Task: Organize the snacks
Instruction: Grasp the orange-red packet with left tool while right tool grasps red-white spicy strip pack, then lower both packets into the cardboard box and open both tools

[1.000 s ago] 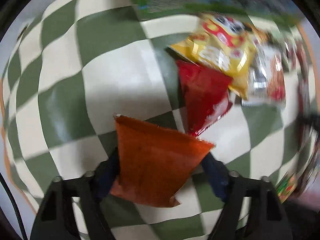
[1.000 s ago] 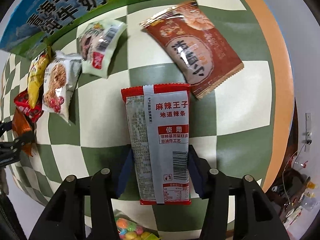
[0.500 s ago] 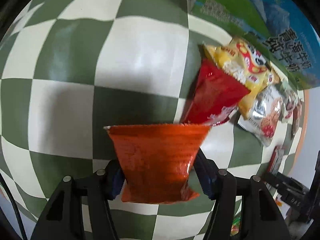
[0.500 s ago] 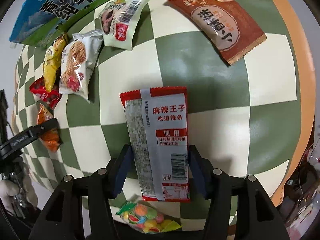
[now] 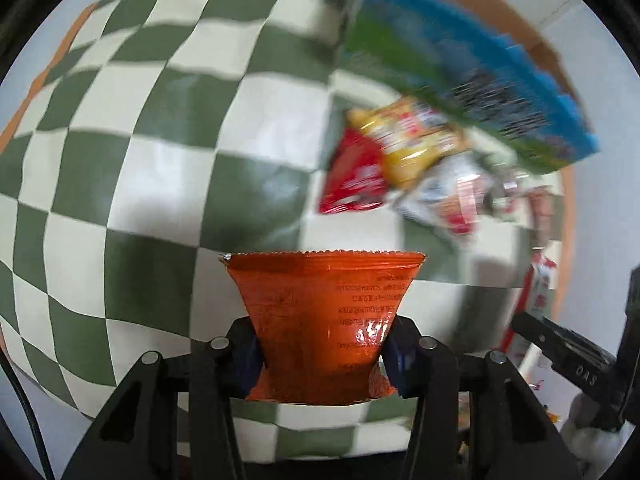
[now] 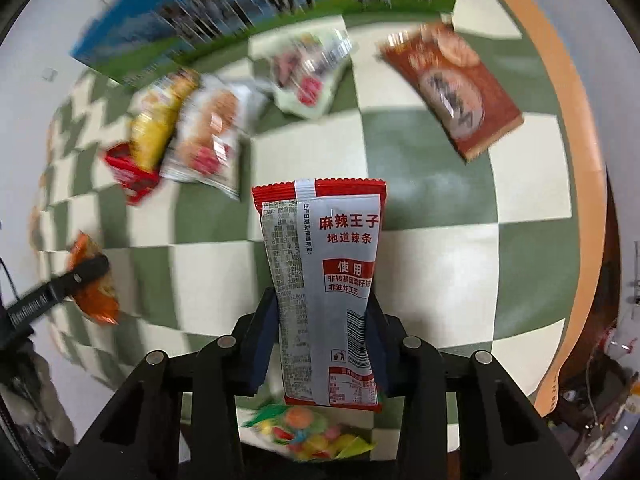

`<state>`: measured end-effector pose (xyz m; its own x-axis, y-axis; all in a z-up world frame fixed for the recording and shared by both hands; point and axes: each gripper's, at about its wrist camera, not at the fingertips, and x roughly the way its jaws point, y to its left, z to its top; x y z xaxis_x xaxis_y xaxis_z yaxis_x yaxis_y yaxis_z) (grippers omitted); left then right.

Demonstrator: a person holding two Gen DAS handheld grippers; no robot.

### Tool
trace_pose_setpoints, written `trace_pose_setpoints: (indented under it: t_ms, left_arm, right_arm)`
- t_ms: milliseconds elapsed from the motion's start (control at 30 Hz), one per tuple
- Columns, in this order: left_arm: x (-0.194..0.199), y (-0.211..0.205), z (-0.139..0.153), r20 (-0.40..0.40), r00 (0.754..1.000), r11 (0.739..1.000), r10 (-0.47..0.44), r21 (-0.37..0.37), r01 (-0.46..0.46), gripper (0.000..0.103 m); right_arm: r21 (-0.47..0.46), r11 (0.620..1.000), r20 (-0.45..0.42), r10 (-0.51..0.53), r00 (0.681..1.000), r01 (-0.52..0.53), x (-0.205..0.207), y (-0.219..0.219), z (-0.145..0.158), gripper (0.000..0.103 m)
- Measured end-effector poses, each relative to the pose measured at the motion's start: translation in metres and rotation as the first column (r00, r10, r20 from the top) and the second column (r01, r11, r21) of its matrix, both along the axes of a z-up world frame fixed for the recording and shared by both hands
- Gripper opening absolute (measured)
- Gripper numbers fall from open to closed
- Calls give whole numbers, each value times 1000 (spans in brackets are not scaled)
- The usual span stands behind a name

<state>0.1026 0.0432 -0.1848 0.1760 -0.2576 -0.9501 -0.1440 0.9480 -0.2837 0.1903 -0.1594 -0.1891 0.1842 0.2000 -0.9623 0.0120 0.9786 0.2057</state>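
An orange snack packet [image 5: 320, 300] hangs above the checked tablecloth [image 5: 160, 120]. My left gripper [image 5: 320, 344] has its blue pads pressed on the packet's lower sides, and its jaws are still closing. In the right wrist view this orange packet [image 6: 94, 292] shows at the far left. My right gripper [image 6: 322, 332] is shut on a red and grey spicy-strip packet [image 6: 324, 256], held upright off the table. Several more packets lie in a row by a blue and green milk carton box [image 6: 240, 4].
A red packet [image 5: 352, 176], a yellow one [image 5: 412, 144] and a white one [image 5: 448, 200] overlap beside the box. A pale green packet [image 6: 308, 76] and a brown packet [image 6: 452, 88] lie farther right. A bag of coloured candies [image 6: 308, 432] sits near the table's orange rim [image 6: 580, 160].
Both grippers have risen, lifting their packets off the cloth. The left one rolled and its jaws squeezed the orange packet tighter. Now both views are motion-blurred.
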Motion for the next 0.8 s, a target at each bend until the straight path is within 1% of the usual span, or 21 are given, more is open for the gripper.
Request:
trace_pose_setpoints:
  t_ms: [33,100,167,200,233,267,300,333,367,433,467,533,567,600,633,700,733,767,800]
  left_arm:
    - [5,-6,17,27,1000,1000,-9,-25,10,46]
    - [65,14,31,67,997,998,-30,-48,33,46]
    - [91,0,63,122,990,994,-66,-82,76,46]
    - [119,15,80,140,987,992,-72,-90,85,46]
    - [136,8,97,171,981,990,-90,-91,107,46]
    - [155,0,105,190,976,988,-107,-86,125,46]
    - [163,2,117,206,972,988,-112,-82,131,46]
    - [183,-2,131,238,964,988,-120,-67,140,46]
    - [199,-7,138,253,958,988,-134,-45,150,46]
    - [232,-13,151,269,952,987,-149,-13,158,46]
    - [248,-16,154,260,952,986,-160,0,166,46]
    - [269,-15,155,233,959,986,-164,7,167,46]
    - [289,-17,150,202,965,985,-170,16,170,46]
    - [300,-17,145,183,968,986,-169,20,169,46]
    - [318,-18,136,141,975,985,-173,19,172,46]
    - [340,-15,118,84,983,987,-161,15,161,47]
    - [347,-14,112,62,985,987,-163,22,162,47]
    - [358,-13,99,31,987,987,-161,28,160,47]
    - [364,-14,91,13,987,986,-159,47,158,47]
  right_arm:
    - [21,1000,18,3,1000,-3,2,0,12,43]
    - [58,998,77,6,997,-11,11,-1,45,43]
    - [98,995,141,5,990,-19,24,-1,85,43]
    - [110,994,164,7,986,-26,30,-3,99,43]
    - [121,992,188,10,982,-33,36,-6,115,43]
    - [132,991,216,8,976,-37,45,-5,132,43]
    - [134,990,243,10,970,-43,54,-7,152,43]
    - [126,991,264,10,965,-44,71,-8,164,43]
    - [107,993,292,7,956,-40,91,-9,179,43]
    - [72,997,311,10,950,-34,118,-16,198,43]
    - [44,999,312,15,950,-30,139,-16,206,43]
    - [3,1000,297,18,955,-20,167,-15,207,43]
    - [-28,999,278,23,960,-16,187,-16,205,43]
    - [-48,999,261,24,965,-12,200,-19,205,43]
    - [-61,998,246,20,969,-5,212,-20,199,43]
    - [-92,996,203,18,979,1,238,-23,184,43]
    - [-106,994,185,13,983,7,248,-24,177,43]
    - [-113,994,173,13,985,7,254,-25,168,43]
    - [-117,993,157,6,988,13,262,-25,159,43]
